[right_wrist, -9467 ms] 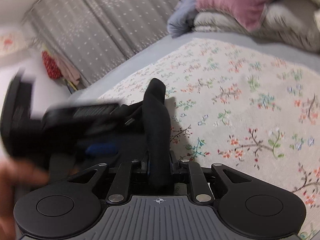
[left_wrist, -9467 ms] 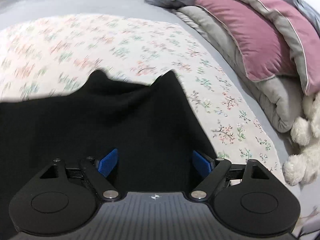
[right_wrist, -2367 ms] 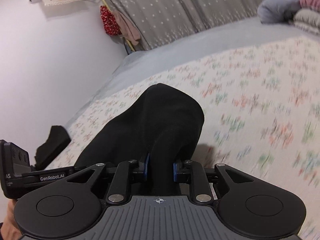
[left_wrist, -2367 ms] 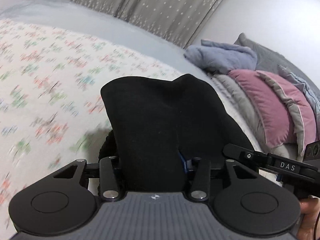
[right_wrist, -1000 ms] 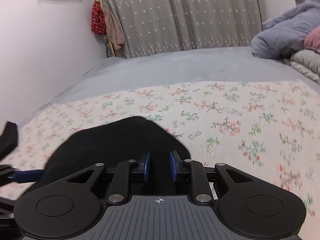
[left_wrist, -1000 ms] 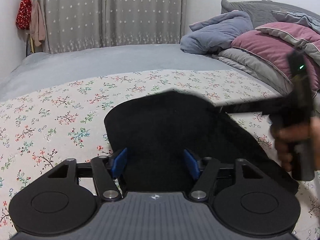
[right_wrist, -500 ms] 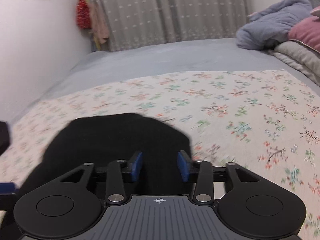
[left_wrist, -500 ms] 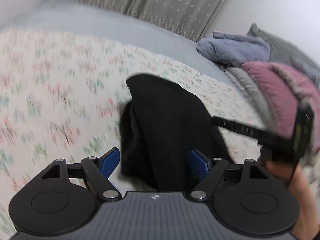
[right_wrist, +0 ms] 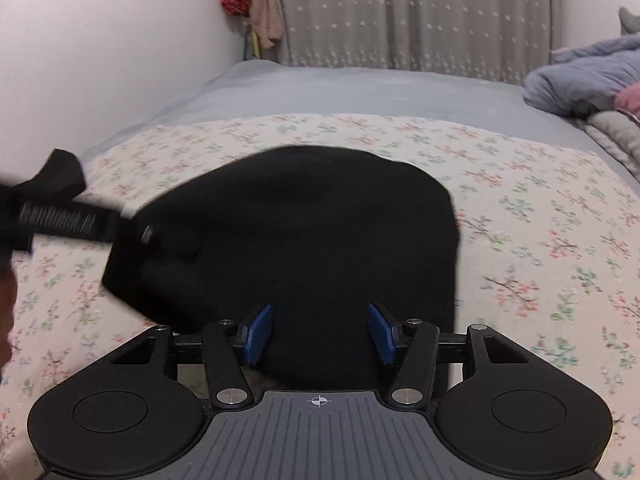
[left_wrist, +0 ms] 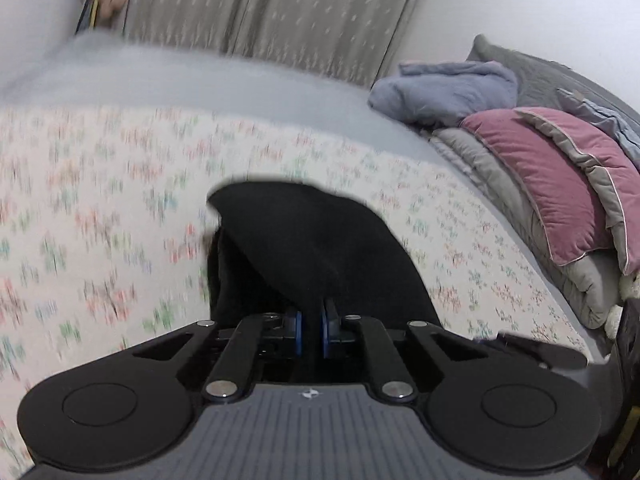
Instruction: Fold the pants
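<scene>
My left gripper (left_wrist: 311, 330) has just closed, pinching an edge of the black pants (left_wrist: 304, 248) on the flowered bedspread (left_wrist: 100, 208), I think to lift it for another fold. My right gripper (right_wrist: 319, 332) stands half open over the pants, pads clear of the cloth.

the black soft-knit pants (right_wrist: 304, 240) lie folded into a compact, thick bundle with rounded corners on the floral-print bed cover (right_wrist: 540, 208), roughly in the middle of the printed area. in the left wrist view the top layer of the pants (left_wrist: 320, 248) lifts up off the layers beneath at the near edge.
</scene>
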Available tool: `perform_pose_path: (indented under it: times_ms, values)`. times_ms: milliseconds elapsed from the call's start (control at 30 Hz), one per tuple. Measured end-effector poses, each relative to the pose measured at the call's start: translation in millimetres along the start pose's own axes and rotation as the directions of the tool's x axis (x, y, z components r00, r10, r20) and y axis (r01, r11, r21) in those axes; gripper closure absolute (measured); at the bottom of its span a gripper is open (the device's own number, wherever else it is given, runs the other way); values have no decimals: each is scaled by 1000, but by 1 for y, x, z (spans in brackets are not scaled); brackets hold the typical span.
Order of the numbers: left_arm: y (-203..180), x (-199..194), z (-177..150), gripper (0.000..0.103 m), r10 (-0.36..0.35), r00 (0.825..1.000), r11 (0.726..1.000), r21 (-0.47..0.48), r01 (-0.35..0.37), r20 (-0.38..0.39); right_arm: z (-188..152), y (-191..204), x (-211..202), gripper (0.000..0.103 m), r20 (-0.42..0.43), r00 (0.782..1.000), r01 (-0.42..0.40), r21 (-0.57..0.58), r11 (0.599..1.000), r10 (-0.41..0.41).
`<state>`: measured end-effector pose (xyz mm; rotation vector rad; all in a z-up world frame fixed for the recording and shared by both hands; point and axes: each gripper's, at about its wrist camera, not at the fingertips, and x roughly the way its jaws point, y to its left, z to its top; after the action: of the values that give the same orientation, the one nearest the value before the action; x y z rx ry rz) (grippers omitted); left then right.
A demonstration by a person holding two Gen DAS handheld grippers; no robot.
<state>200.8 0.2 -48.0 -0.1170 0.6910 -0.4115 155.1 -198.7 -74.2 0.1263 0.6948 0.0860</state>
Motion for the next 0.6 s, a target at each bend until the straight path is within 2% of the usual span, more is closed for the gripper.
perform_pose_path:
  times_ms: [67, 167, 233, 333, 400, 433, 500, 533, 600]
  values:
    - [6, 4, 1, 74, 27, 999, 999, 19, -27, 18, -1, 5, -1, 51, 10, 999, -33, 25, 999, 33]
    - [16, 21, -8, 74, 92, 996, 991, 100, -93, 17, -11, 14, 11, 51, -39, 994, -101, 44, 994, 102]
    - [20, 30, -17, 74, 103, 995, 988, 117, -102, -4, -19, 24, 25, 51, -61, 996, -67, -19, 998, 65]
    - [14, 27, -25, 69, 132, 991, 976, 173, -135, 25, -23, 30, 32, 48, -57, 997, -46, -39, 998, 44]
    - [10, 23, -23, 51, 157, 988, 956, 248, -155, 14, -23, 32, 29, 47, -71, 996, -49, -49, 998, 45]
    - [10, 18, -19, 46, 164, 986, 953, 257, -161, 9, -23, 31, 26, 47, -90, 995, -58, -60, 997, 52]
    - [17, 2, -8, 44, 151, 987, 963, 215, -160, 57, -17, 26, 13, 49, -119, 991, -62, -77, 995, 53]
    - [19, -8, -3, 44, 139, 986, 971, 184, -154, 93, -13, 23, 3, 50, -106, 994, -52, -90, 995, 42]
    - [19, -24, 6, 44, 101, 978, 982, 138, -128, 184, -1, 11, -20, 49, 0, 999, -34, -65, 997, 34]
